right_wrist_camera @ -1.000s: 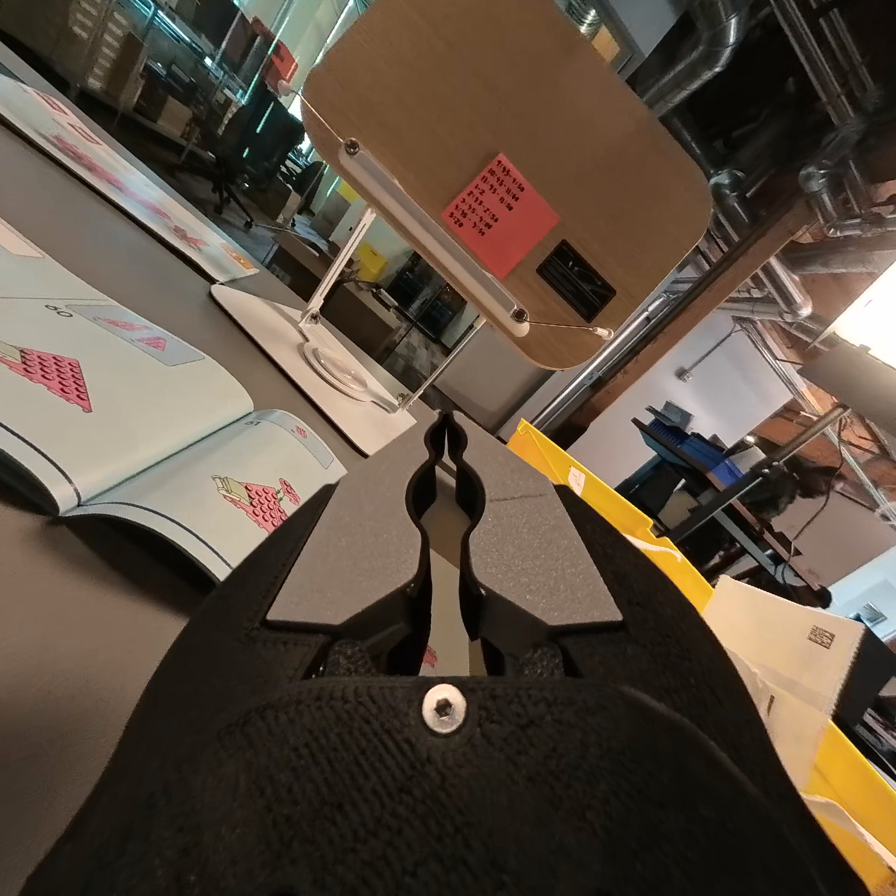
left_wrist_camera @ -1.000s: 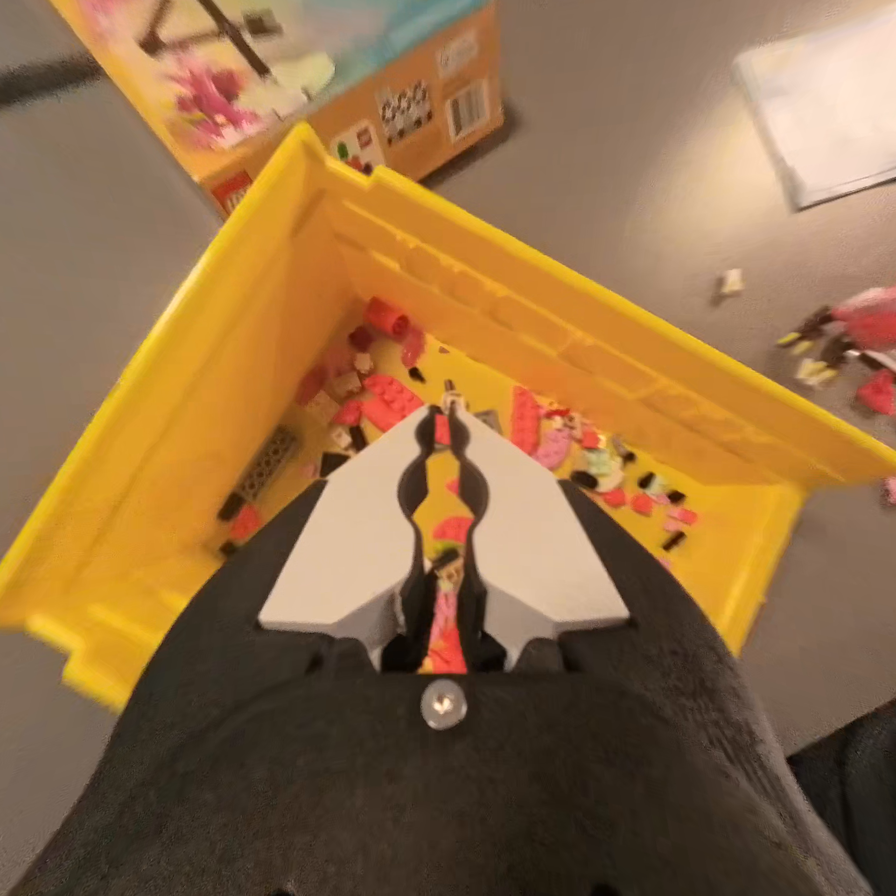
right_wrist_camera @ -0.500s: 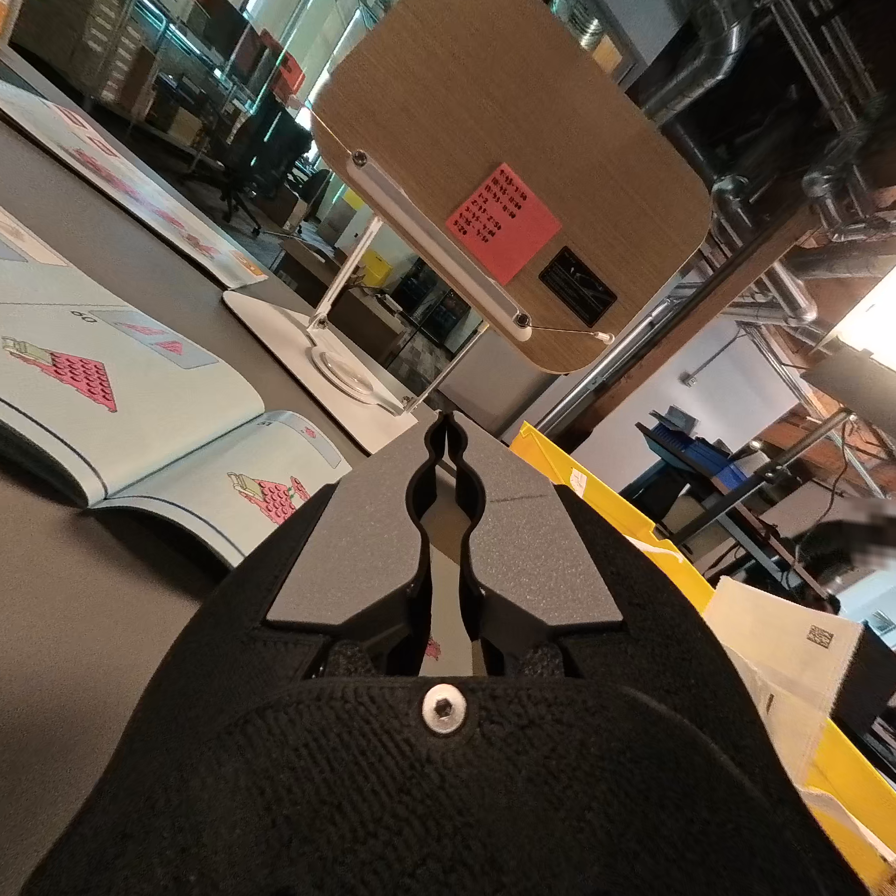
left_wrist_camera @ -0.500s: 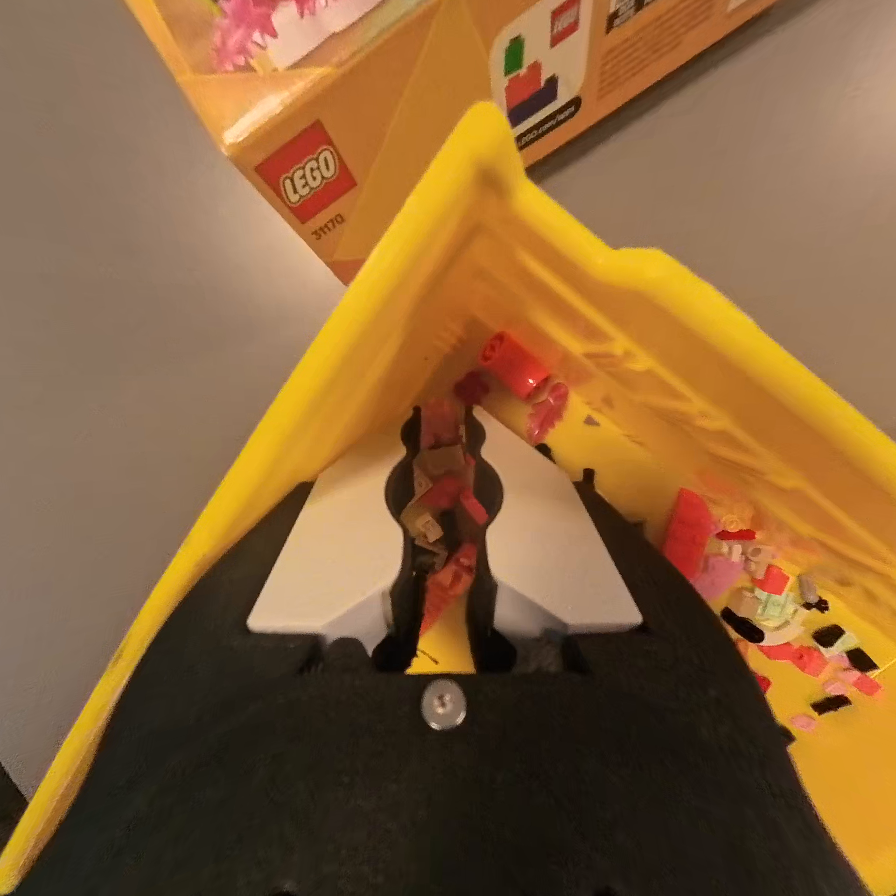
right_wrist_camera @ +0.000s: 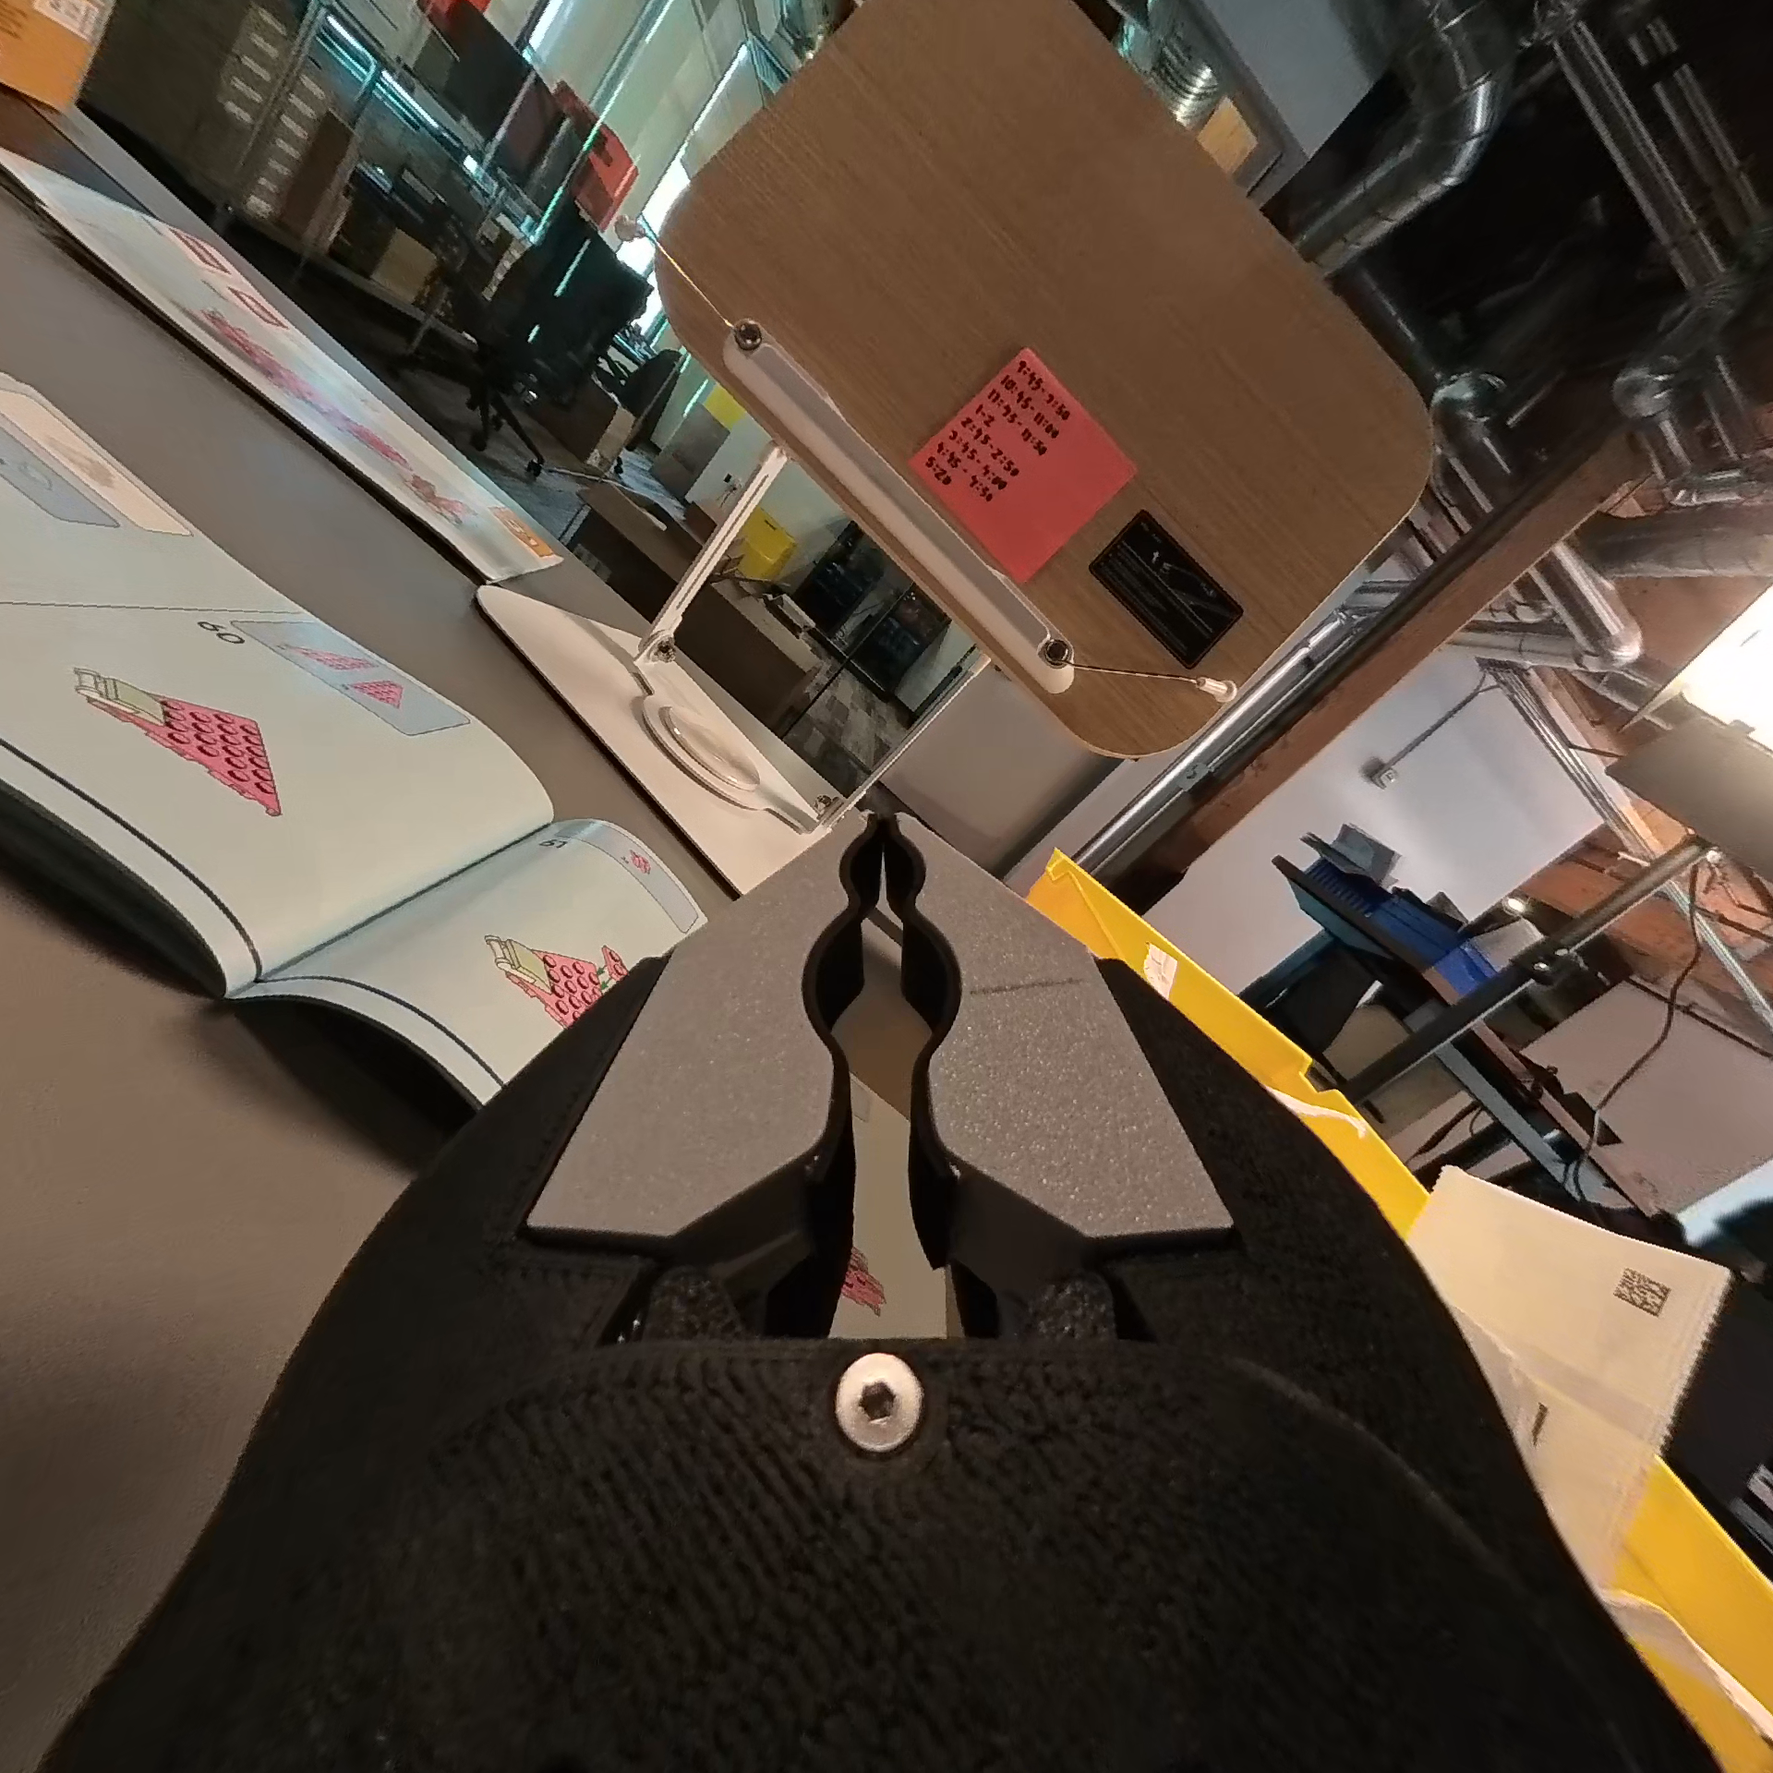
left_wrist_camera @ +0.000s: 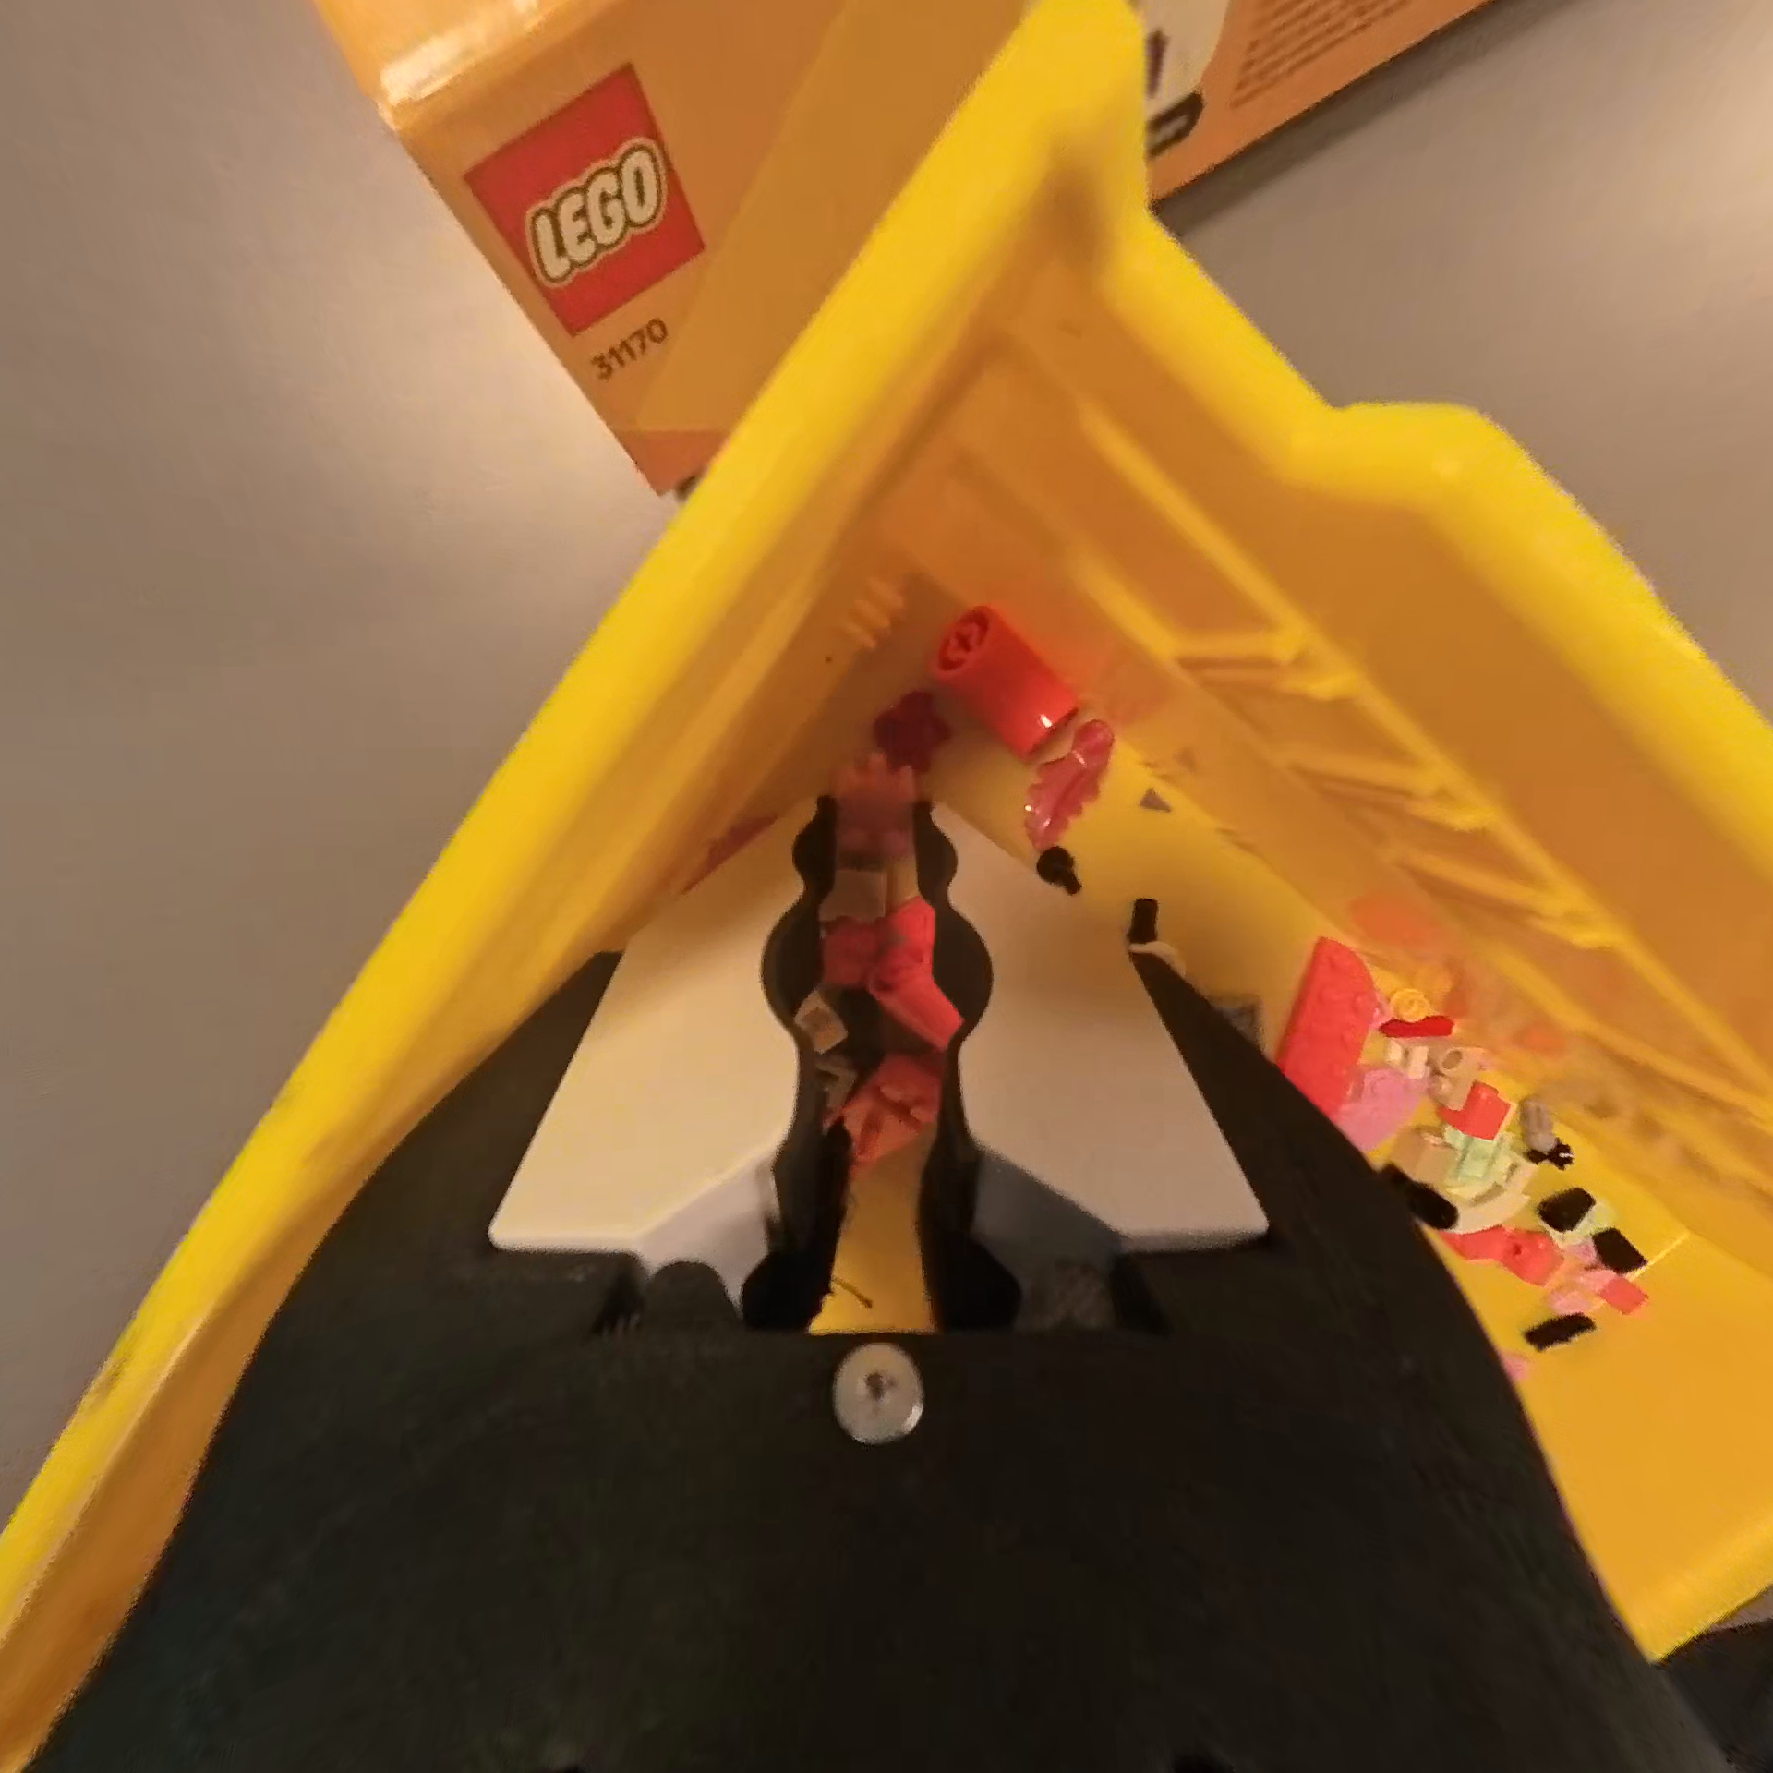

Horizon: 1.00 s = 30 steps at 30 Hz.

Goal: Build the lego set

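Small red and pink toy bricks (left_wrist_camera: 887, 969) heaped in yellow bin (left_wrist_camera: 959, 403) corner

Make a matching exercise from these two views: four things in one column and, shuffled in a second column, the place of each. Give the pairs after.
Things
1. red cylinder brick
2. orange cardboard box
3. open instruction booklet
4. pink sticky note

Places
A. stuck on the wooden board
B. lying flat on the dark table
C. in the far corner inside the yellow bin
D. outside the bin, behind its corner

Pairs: 1-C, 2-D, 3-B, 4-A
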Available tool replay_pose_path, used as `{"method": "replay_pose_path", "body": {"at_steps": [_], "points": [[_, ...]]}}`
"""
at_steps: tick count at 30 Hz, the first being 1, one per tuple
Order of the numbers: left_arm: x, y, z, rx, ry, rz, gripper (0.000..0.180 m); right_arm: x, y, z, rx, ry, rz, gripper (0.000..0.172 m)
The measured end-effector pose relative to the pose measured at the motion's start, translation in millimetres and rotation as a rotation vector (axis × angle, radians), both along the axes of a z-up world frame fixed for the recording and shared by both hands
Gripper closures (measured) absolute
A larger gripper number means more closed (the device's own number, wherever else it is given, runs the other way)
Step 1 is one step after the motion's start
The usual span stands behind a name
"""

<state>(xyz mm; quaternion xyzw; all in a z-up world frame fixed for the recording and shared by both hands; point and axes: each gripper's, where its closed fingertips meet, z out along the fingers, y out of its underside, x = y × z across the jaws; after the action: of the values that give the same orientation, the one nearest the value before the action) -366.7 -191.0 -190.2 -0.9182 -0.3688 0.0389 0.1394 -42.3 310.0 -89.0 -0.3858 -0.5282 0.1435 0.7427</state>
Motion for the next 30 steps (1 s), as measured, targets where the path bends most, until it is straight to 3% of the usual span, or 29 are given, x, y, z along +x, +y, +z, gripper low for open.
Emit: {"method": "replay_pose_path", "body": {"at_steps": [3, 7, 11, 14, 17, 21, 25, 30], "points": [[5, -1, 6, -0.006, -0.005, -0.012, 0.165, 1, 0, 1, -0.004, 0.008, 0.002, 0.172], [25, 20, 84, 0.271, 0.143, -0.02, 0.166, 1, 0, 4, -0.021, 0.03, 0.015, 0.172], [122, 59, 171, 0.556, 0.268, -0.2, 0.166, -2, -1, 6, -0.054, 0.058, 0.051, 0.172], [223, 100, 192, 0.712, 0.249, -0.407, 0.166, -4, -6, 8, -0.077, 0.073, 0.096, 0.172], [325, 148, 176, 0.822, 0.09, -0.606, 0.166, -5, -13, 9, -0.092, 0.084, 0.149, 0.172], [392, 215, 116, 0.783, -0.012, -0.703, 0.166, -5, -20, 12, -0.12, 0.104, 0.216, 0.172], [407, 279, 62, 0.638, 0.055, -0.756, 0.165, -7, -26, 13, -0.138, 0.111, 0.277, 0.172], [392, 333, 23, 0.431, 0.094, -0.796, 0.165, -8, -38, 12, -0.131, 0.096, 0.351, 0.172]]}}
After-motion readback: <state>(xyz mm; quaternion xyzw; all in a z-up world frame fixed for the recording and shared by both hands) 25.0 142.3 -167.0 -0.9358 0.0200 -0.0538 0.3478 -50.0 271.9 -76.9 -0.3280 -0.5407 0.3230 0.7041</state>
